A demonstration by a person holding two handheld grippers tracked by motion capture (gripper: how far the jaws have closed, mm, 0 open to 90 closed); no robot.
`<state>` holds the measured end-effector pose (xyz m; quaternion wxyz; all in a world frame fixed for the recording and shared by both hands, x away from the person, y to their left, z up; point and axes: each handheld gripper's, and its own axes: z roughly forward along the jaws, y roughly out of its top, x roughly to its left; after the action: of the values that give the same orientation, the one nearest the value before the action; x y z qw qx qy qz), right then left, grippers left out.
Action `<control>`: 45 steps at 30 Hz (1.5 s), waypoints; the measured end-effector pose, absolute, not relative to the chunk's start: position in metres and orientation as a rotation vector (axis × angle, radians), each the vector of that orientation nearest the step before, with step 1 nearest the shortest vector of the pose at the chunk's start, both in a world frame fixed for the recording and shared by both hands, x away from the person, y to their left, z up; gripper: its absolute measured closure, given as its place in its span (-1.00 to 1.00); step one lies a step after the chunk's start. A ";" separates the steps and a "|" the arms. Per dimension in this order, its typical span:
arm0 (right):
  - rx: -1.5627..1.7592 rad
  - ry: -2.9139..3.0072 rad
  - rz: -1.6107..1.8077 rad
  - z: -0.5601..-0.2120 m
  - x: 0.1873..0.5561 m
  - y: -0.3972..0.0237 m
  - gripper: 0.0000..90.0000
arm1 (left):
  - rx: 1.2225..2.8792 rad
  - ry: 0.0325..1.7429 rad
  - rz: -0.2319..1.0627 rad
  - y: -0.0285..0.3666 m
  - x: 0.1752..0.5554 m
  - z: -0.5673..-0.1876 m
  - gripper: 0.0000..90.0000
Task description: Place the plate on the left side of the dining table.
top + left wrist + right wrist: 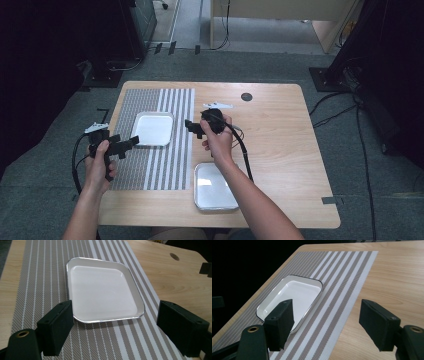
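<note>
Left black two-jaw gripper [131, 142] is held in the person's left hand [100, 162] over the left edge of the light wooden table [280, 135], jaws spread wide with nothing between them. It points toward the white square enamel tray with a dark rim [153, 128], which lies flat on the grey-and-white striped woven placemat [165, 165]. In the left gripper view that tray [103, 291] sits just beyond the jaw tips, between them, on the placemat [45, 277]; tray is empty.

Right black two-jaw gripper [192, 127] is held in the right hand [218, 140] near the table's middle, beside the placemat's right edge, jaws also wide apart and empty. It aims left toward the same tray. In the right gripper view the tray [294, 295] lies partly behind the left-hand jaw, on the placemat [342, 277], with bare wood [392, 277] on the other side.

Second white square tray [214, 186] sits on bare wood near the front edge, just right of the placemat, under the right forearm, empty. Small dark round hole [246, 97] is in the tabletop near the back edge. Black cables trail from both grippers.
</note>
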<state>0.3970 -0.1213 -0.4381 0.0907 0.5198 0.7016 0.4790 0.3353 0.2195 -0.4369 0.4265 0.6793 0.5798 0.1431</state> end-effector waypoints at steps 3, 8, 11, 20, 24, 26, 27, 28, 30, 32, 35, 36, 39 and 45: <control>1.527 2.083 1.407 -0.437 0.391 -0.129 -0.38 | 1.702 1.449 0.368 0.217 0.331 -0.438 -0.69; 1.509 2.078 1.400 -0.435 0.382 -0.140 -0.40 | 1.712 1.440 0.392 0.210 0.323 -0.438 -0.77; 1.494 2.083 1.400 -0.433 0.376 -0.146 -0.42 | 1.717 1.435 0.405 0.208 0.319 -0.437 -0.79; 1.490 2.047 1.410 -0.429 0.360 -0.172 -0.43 | 1.725 1.395 0.380 0.201 0.301 -0.435 -0.94; 1.493 2.033 1.396 -0.430 0.352 -0.184 -0.43 | 1.711 1.402 0.394 0.201 0.294 -0.436 -0.94; 1.495 2.027 1.394 -0.431 0.350 -0.191 -0.44 | 1.696 1.406 0.388 0.202 0.291 -0.436 -0.94; 1.499 2.021 1.395 -0.431 0.348 -0.194 -0.44 | 1.680 1.410 0.389 0.202 0.289 -0.435 -0.94; 1.504 2.018 1.390 -0.431 0.346 -0.197 -0.44 | 1.675 1.407 0.393 0.202 0.288 -0.434 -0.94; 1.508 2.004 1.389 -0.432 0.342 -0.206 -0.44 | 1.677 1.398 0.405 0.201 0.284 -0.433 -0.94; 1.506 2.000 1.387 -0.432 0.340 -0.209 -0.44 | 1.678 1.390 0.412 0.200 0.281 -0.432 -0.94; 1.497 1.994 1.366 -0.431 0.336 -0.215 -0.45 | 1.675 1.395 0.420 0.201 0.277 -0.434 -0.94; 1.496 1.990 1.361 -0.431 0.334 -0.218 -0.45 | 1.675 1.395 0.421 0.201 0.276 -0.435 -0.93; 1.498 1.975 1.362 -0.430 0.329 -0.223 -0.45 | 1.676 1.403 0.434 0.203 0.271 -0.438 -0.94; 1.510 1.959 1.360 -0.432 0.319 -0.235 -0.46 | 1.664 1.413 0.438 0.204 0.263 -0.445 -0.93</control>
<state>0.3190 -0.2346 -0.4322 0.1588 0.5280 0.6852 0.4759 0.2625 0.2041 -0.4449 0.4420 0.6704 0.5693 0.1766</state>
